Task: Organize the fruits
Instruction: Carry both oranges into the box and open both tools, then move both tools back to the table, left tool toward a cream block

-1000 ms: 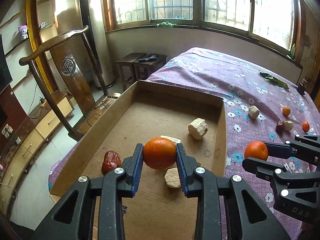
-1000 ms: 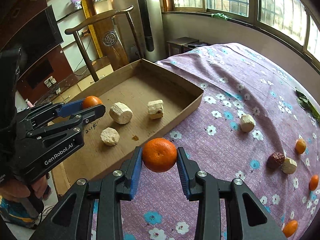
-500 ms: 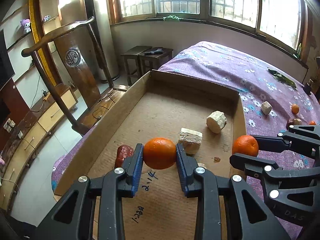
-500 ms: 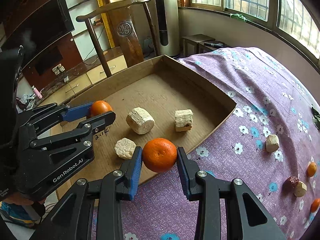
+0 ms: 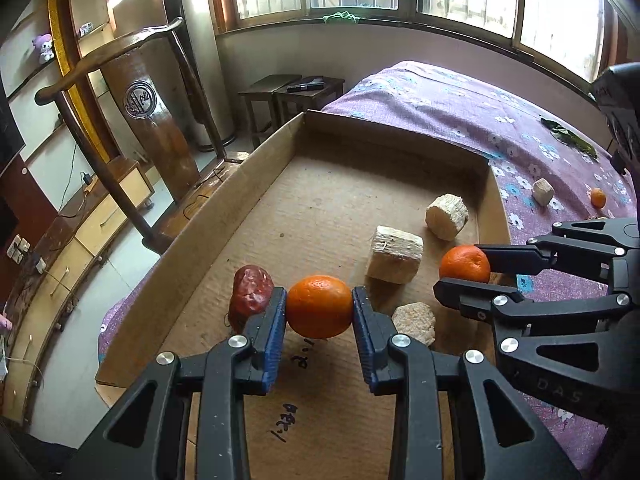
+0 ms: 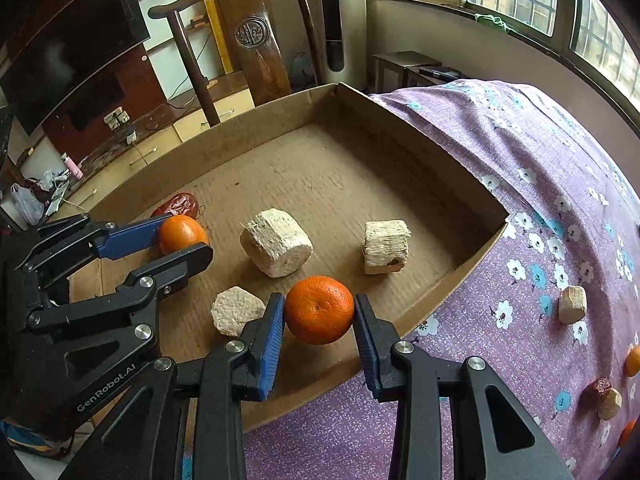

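- Purple flowered bedspread (image 6: 520,208) covers the bed that carries everything; a dark wooden chair (image 5: 120,92) and low cabinets stand at the far left, with windows along the back wall.
- On the bedspread's left part sits a shallow brown cardboard tray (image 5: 264,184), (image 6: 440,160) with handwriting on its floor.
- Leftmost in the tray lies a wrinkled dark red date (image 5: 252,292), (image 6: 178,204), touching the outer side of the left hand-held gripper's blue-padded finger in the left wrist view.
- The left hand-held gripper (image 5: 319,307), (image 6: 182,236) is clamped on a round orange mandarin (image 5: 319,306), (image 6: 182,234), held above the tray floor near its left front part.
- Three pale, rough, chunky beige pieces rest on the tray floor: a small one (image 5: 414,322), (image 6: 236,310) at the front between the two grippers, a blocky one (image 5: 394,256), (image 6: 276,242) behind it, and another (image 5: 447,216), (image 6: 386,246) farther right near the tray wall.
- The right hand-held gripper (image 6: 319,310), (image 5: 466,274) is closed on a second orange mandarin (image 6: 319,309), (image 5: 465,263), held over the tray just inside its right front edge.
- Farther right on the bedspread, well apart from the tray, lie a beige chunk (image 6: 573,304), (image 5: 543,192), another date with a beige chunk beside it (image 6: 602,386), and small oranges at the picture's edge (image 5: 598,197).
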Motion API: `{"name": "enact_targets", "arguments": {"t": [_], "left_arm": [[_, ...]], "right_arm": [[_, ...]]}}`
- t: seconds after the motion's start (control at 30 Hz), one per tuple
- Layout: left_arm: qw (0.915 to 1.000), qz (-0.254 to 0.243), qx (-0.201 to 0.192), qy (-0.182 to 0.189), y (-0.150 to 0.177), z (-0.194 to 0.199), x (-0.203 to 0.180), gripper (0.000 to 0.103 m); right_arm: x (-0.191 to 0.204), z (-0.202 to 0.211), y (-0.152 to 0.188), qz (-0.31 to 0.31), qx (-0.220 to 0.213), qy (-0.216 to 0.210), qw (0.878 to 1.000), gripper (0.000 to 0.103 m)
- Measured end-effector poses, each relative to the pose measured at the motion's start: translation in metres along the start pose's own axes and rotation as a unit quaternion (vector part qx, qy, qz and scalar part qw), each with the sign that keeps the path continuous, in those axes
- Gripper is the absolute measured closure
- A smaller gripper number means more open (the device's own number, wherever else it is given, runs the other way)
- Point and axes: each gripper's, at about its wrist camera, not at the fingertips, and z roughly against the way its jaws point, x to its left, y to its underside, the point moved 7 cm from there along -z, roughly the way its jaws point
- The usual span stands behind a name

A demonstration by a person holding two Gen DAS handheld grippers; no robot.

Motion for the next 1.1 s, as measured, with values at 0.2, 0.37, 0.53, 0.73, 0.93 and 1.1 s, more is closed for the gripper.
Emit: {"name": "enact_targets", "arguments": {"t": [0.2, 0.37, 0.53, 0.73, 0.93, 1.1], "left_arm": [[0.9999, 0.005, 0.011, -0.003, 0.003, -0.004, 0.0, 0.069], [0.9997, 0.02, 0.005, -0.015, 0.001, -0.001, 0.007, 0.041], [0.9995, 0.026, -0.006, -0.017, -0.002, 0.006, 0.01, 0.029], [0.9995, 0.024, -0.015, -0.014, -0.003, 0.014, 0.005, 0.023], [0.9994, 0.014, -0.032, -0.002, -0.006, 0.027, -0.011, 0.018], [0.999, 0.003, -0.041, 0.019, -0.008, 0.034, -0.036, 0.017]], "right_arm": [[0.002, -0.004, 0.0, -0.008, 0.001, -0.011, 1.0, 0.065], [0.0, 0.01, 0.001, -0.019, -0.013, -0.014, 1.0, 0.065], [-0.003, 0.019, 0.004, -0.027, -0.025, -0.017, 0.999, 0.063], [-0.006, 0.035, 0.01, -0.037, -0.039, -0.014, 0.998, 0.06], [-0.015, 0.059, 0.025, -0.052, -0.056, -0.004, 0.997, 0.054], [-0.033, 0.081, 0.043, -0.076, -0.068, 0.013, 0.995, 0.054]]}}
